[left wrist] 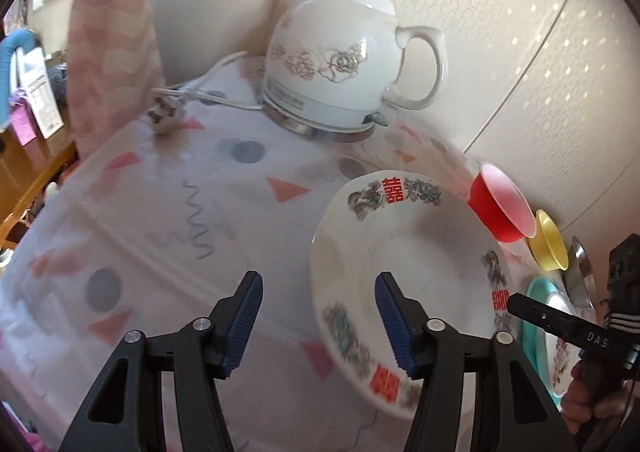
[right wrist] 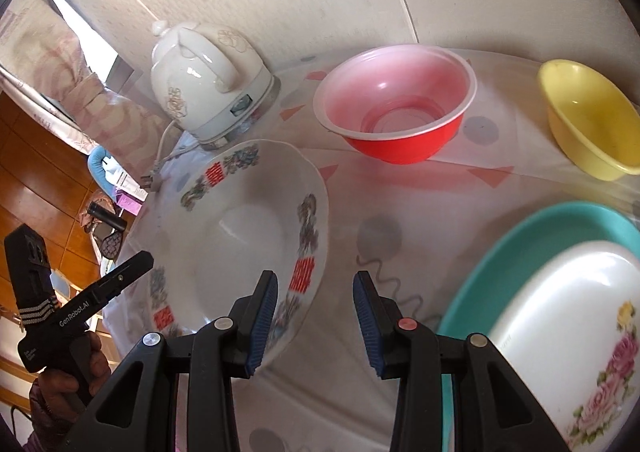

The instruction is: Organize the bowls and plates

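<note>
Fingers of both the left gripper (left wrist: 318,322) and right gripper (right wrist: 316,326) gape wide, holding nothing (blue pads bare); patterned plate (right wrist: 240,236) lies on the tabletop (left wrist: 160,212) beside a red bowl (right wrist: 396,104).

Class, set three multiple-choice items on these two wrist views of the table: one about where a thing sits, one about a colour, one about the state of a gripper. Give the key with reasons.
1. What lies on the teal tray?
A. the rose-printed white plate
B. a kettle
C. a yellow bowl

2. Which colour is the outside of the bowl nearest the white kettle?
A. green
B. red
C. black

3. How is the right gripper?
A. shut on a bowl
B. shut on a spoon
C. open, holding nothing

Key: 1 A, the rose plate sits inside the tray's rim. 2 B, its outer wall is red and its inside pink. 3 C, its blue pads stand apart over bare tablecloth, beside the dragon-patterned plate.
</note>
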